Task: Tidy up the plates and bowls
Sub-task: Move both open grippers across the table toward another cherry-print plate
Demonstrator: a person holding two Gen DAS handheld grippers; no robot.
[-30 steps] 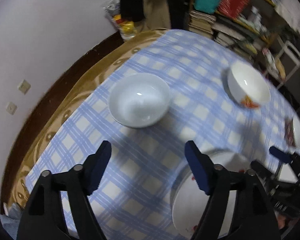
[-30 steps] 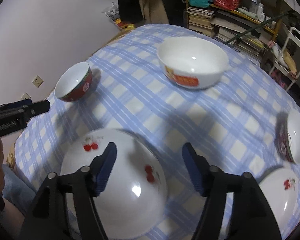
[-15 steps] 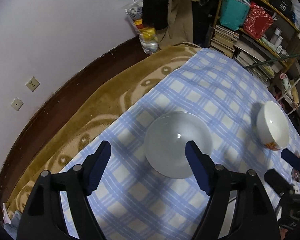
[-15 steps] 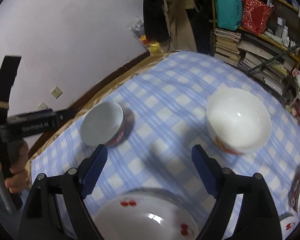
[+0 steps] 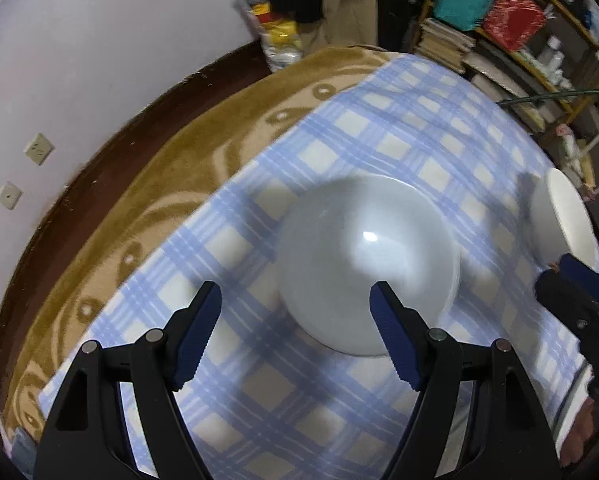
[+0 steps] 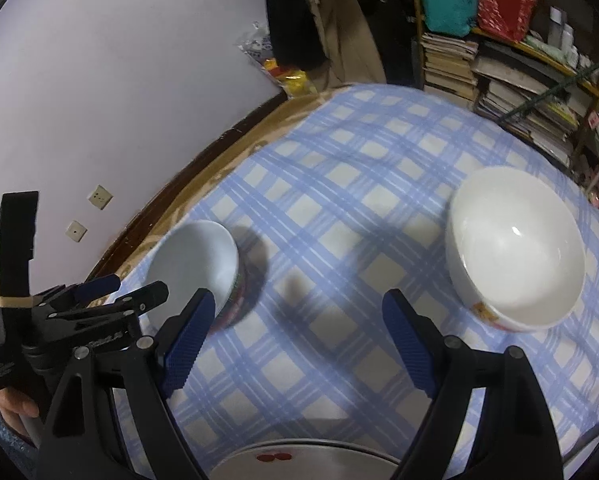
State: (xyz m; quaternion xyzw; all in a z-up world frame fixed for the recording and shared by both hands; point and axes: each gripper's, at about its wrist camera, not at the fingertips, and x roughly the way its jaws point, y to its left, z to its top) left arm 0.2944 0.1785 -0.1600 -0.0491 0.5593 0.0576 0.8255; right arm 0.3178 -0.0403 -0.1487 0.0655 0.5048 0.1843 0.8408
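Left wrist: left gripper (image 5: 295,298) wide, empty.

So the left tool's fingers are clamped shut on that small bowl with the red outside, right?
No. The left wrist view shows the left gripper with its fingers open, empty, above the small bowl with the red outside, not clamped on it.

Both wrist views look steeply down, sharing the checked tablecloth (image 5: 379,148).
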